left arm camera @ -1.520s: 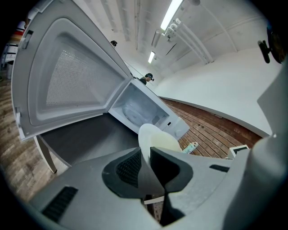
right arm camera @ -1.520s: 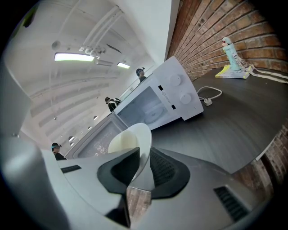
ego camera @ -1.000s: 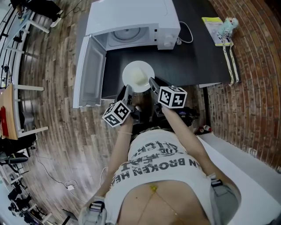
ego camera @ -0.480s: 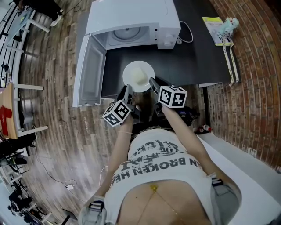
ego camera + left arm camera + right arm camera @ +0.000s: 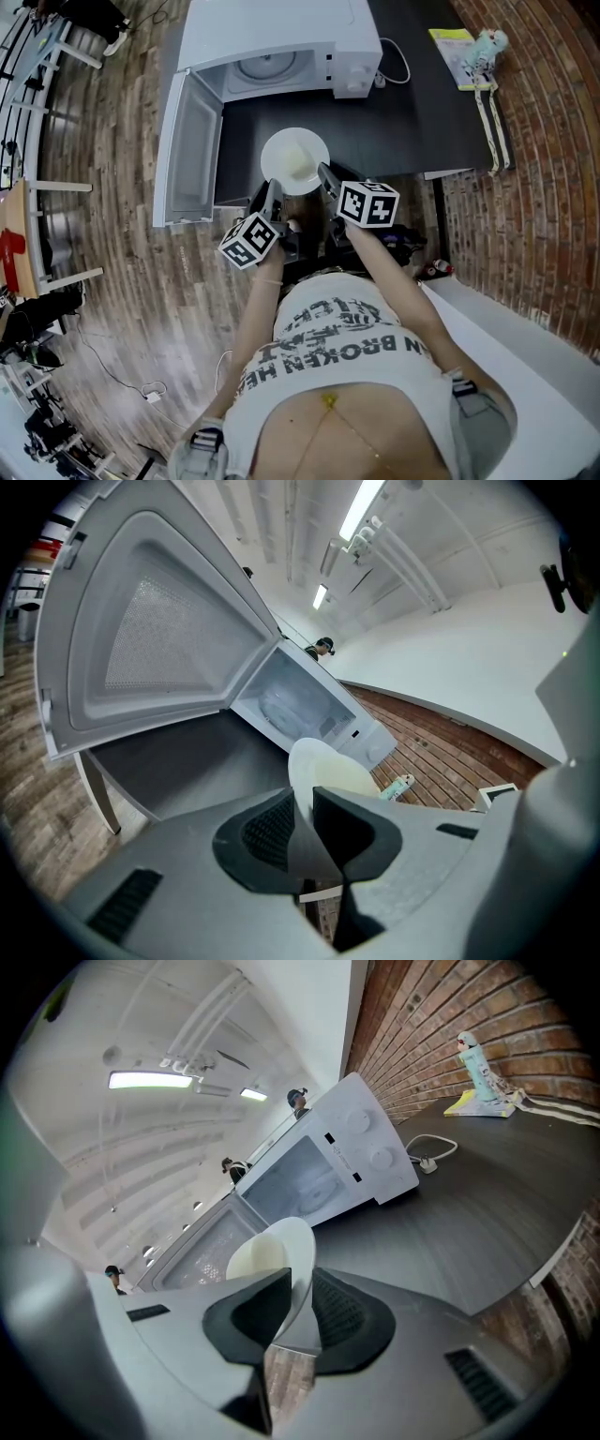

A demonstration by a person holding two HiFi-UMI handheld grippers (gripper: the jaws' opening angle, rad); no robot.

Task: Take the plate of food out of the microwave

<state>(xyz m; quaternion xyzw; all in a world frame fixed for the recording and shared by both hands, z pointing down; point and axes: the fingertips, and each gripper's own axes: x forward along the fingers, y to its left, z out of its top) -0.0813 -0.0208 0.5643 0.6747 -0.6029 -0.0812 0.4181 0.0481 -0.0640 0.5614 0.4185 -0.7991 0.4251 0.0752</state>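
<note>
L claw (image 5: pixel 272 191) & R claw (image 5: pixel 324 174) both clamped on plate (image 5: pixel 295 155) rim; microwave (image 5: pixel 281 33) door open.

Microwave (image 5: pixel 281 33) cut off at the top edge — food (image 5: pixel 298 167) on plate (image 5: pixel 271 150) indistinct

White T-shirt (image 5: pixel 319 389), seemingly black lettering (image 5: pixel 349 349).

l tool (image 5: pixel 271 194): jaws clamped on plate (image 5: pixel 292 150) rim, near-left
r tool (image 5: pixel 324 178): clamped on near-right rim
arms (image 5: pixel 265 281): both fwd, tools angled down
</note>
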